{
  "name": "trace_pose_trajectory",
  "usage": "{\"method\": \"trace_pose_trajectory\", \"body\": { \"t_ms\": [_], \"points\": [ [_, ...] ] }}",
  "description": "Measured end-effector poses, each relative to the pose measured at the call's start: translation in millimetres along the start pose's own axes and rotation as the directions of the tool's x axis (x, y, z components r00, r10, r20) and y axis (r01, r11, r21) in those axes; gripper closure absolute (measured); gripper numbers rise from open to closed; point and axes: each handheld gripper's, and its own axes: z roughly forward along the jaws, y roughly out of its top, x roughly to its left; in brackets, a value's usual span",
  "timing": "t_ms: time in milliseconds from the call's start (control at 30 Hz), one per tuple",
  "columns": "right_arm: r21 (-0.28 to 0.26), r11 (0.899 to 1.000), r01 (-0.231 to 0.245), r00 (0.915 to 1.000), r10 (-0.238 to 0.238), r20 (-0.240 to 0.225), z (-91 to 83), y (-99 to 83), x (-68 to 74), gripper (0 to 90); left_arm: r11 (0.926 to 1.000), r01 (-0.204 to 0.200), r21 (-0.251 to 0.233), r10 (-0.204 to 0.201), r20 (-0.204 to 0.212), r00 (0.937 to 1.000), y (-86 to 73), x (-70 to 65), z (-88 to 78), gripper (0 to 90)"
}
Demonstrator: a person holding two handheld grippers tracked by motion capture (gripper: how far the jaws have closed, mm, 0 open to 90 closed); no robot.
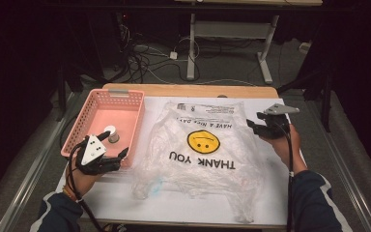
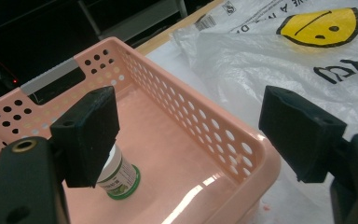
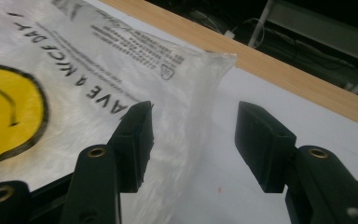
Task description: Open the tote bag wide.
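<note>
White sheeting covers the wooden table (image 1: 193, 90) where we work, dark floor and cables beyond. At its centre lies a clear plastic bag (image 1: 200, 159) printed with a yellow smiley and "THANK YOU", flat and crumpled. At nine o'clock from it sits a pink perforated basket (image 1: 125, 99) holding a small white bottle (image 2: 119, 175) with a green base, upright. We hold the left gripper (image 1: 118, 157) at the basket's near corner, jaws spread wide, empty. At three o'clock our right gripper (image 1: 252, 124) hovers at the bag's edge, jaws likewise wide apart, gripping nothing.
</note>
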Motion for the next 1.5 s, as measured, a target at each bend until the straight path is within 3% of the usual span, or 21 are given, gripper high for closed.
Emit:
{"method": "trace_pose_trajectory", "body": {
  "t_ms": [33,233,400,600,733,900,1033,1133,1267,1367,1400,1433,1500],
  "points": [
    [0.031,1.000,0.007,0.9997,-0.008,0.022,14.3,8.0,-3.9,50.2,1.0000,0.004,-0.004,-0.004,0.004,1.0000,-0.3,-0.8,-1.2,20.0],
    [0.107,0.994,-0.030,0.9991,0.027,0.032,47.3,23.7,-12.7,55.1,1.0000,-0.002,-0.009,0.002,0.018,0.9998,-1.5,-4.7,-2.7,20.0],
    [0.181,0.983,-0.029,0.9974,0.017,0.070,71.5,26.7,-11.5,61.8,0.9999,-0.001,-0.012,0.001,0.034,0.9994,-2.1,-6.4,-3.1,20.0],
    [0.240,0.970,-0.022,0.9942,-0.004,0.107,88.0,25.0,-6.2,88.3,0.9999,0.007,-0.015,-0.007,0.036,0.9993,-2.2,-7.6,-4.7,20.2],
    [0.226,0.973,-0.054,0.9854,0.016,0.169,87.4,25.6,-9.5,90.0,0.9998,0.008,-0.016,-0.007,0.036,0.9993,-2.2,-8.2,-4.9,20.3],
    [0.193,0.974,-0.115,0.9650,0.064,0.254,78.6,21.9,-23.5,90.0,0.9999,0.008,-0.015,-0.007,0.033,0.9994,-2.3,-8.1,-3.6,20.5],
    [0.197,0.964,-0.176,0.9439,0.108,0.312,69.8,13.7,-39.2,90.0,0.9999,0.007,-0.009,-0.007,0.027,0.9996,-3.0,-7.2,-2.5,20.5],
    [0.215,0.952,-0.219,0.9345,0.141,0.327,62.6,5.3,-50.9,90.0,1.0000,0.005,-0.008,-0.005,0.024,0.9997,-3.1,-7.0,-2.2,20.6],
    [0.252,0.942,-0.222,0.9349,0.132,0.329,52.1,-5.0,-59.9,90.0,1.0000,-0.005,0.001,0.005,0.018,0.9998,-3.9,-7.3,-1.8,20.7],
    [0.262,0.940,-0.216,0.9345,0.122,0.335,44.6,-9.2,-62.3,90.0,0.9999,-0.009,0.012,0.008,0.011,0.9999,-5.7,-6.6,-1.1,20.7],
    [0.266,0.930,-0.254,0.9355,0.167,0.311,35.5,-15.5,-65.9,90.0,0.9998,-0.010,0.015,0.010,0.008,0.9999,-6.4,-6.3,-1.0,20.7],
    [0.269,0.927,-0.260,0.9364,0.174,0.305,32.6,-17.8,-66.3,90.0,0.9998,-0.009,0.018,0.008,0.004,1.0000,-6.8,-6.2,-0.8,20.7],
    [0.264,0.932,-0.249,0.9379,0.164,0.306,28.3,-21.2,-65.2,90.0,0.9998,-0.006,0.017,0.006,0.004,1.0000,-6.9,-6.4,-0.7,20.7]
  ]
}}
